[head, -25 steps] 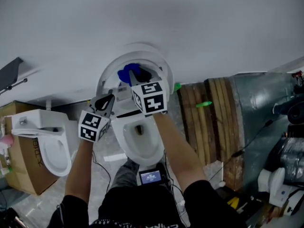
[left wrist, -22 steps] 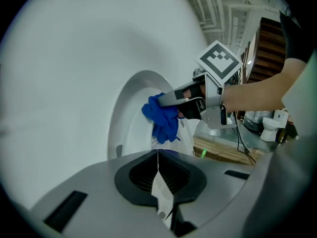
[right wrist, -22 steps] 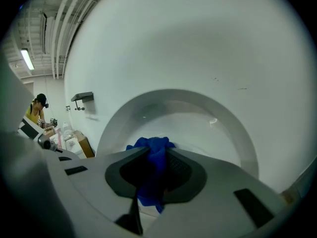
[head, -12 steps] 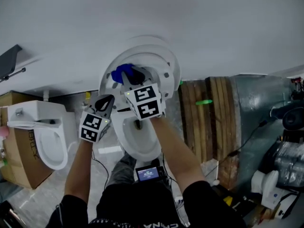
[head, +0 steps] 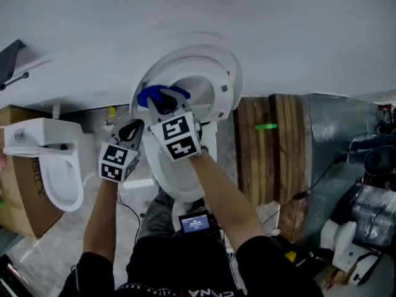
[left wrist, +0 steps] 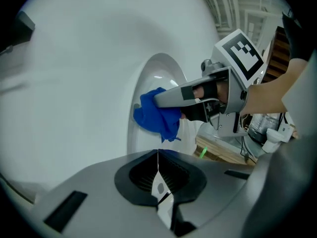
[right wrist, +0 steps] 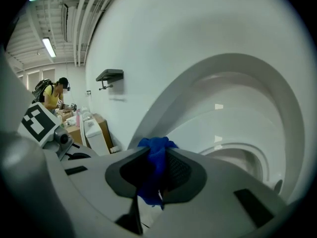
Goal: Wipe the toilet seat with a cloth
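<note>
The white toilet's seat (head: 213,73) stands raised against the wall, above the bowl (head: 179,181). My right gripper (head: 162,102) is shut on a blue cloth (head: 153,94) and holds it on the left side of the raised seat. In the right gripper view the cloth (right wrist: 154,165) bunches between the jaws in front of the seat's curved ring (right wrist: 237,78). My left gripper (head: 133,129) hangs shut and empty just left of the bowl, below the cloth. The left gripper view shows the cloth (left wrist: 154,114) and the right gripper (left wrist: 171,98) against the seat (left wrist: 161,73).
A second toilet (head: 46,166) and a cardboard box (head: 15,206) stand at the left. A wooden pallet (head: 278,153) with a green item (head: 266,127) lies to the right, with machinery (head: 365,215) beyond. A small screen (head: 195,222) hangs at the person's waist.
The right gripper has carried the blue cloth leftward along the raised seat. The left gripper has stayed beside the bowl, shut.
</note>
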Demonstrator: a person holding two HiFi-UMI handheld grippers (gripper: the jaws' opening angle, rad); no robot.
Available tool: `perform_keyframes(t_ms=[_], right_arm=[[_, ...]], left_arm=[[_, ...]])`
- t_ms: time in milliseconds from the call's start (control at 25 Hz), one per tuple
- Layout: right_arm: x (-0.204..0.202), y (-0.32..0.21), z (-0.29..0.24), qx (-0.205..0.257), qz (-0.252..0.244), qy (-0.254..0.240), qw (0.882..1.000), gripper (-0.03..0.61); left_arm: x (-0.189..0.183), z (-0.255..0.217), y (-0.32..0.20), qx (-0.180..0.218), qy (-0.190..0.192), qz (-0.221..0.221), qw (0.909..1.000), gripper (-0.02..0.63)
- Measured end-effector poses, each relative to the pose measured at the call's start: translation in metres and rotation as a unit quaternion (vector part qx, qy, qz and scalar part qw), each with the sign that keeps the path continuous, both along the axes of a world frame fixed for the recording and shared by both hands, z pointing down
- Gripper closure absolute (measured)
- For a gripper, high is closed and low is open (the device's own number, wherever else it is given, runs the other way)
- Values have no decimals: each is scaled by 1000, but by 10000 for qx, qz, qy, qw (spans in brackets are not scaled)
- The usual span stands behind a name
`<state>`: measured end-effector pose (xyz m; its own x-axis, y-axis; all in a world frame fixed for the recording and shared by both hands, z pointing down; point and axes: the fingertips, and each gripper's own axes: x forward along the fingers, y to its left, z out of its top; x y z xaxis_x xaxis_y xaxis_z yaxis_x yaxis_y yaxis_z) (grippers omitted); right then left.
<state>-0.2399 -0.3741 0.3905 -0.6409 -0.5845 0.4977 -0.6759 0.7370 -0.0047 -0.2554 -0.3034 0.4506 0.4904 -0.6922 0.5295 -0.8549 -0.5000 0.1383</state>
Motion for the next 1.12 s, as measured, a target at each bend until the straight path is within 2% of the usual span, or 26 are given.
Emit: perform_keyframes(t_ms=[200,440,880,1120], right_arm=[[-1,14,4,312,-241,74,9992,509],[-12,44,60,95,-857,311,9958,509],[-15,68,136,-68,-1114,-62,9937,509],[-9,79,155,83,-1096,-400,9931,509]], left_arm=[[1,18,4,-7,62,-120,9999,601],[8,46,15,-51,-64,-138,9999,601],[22,116,50,-182,-126,-121,9997,601],[28,159,61,-298,-96,-185,9993,601]])
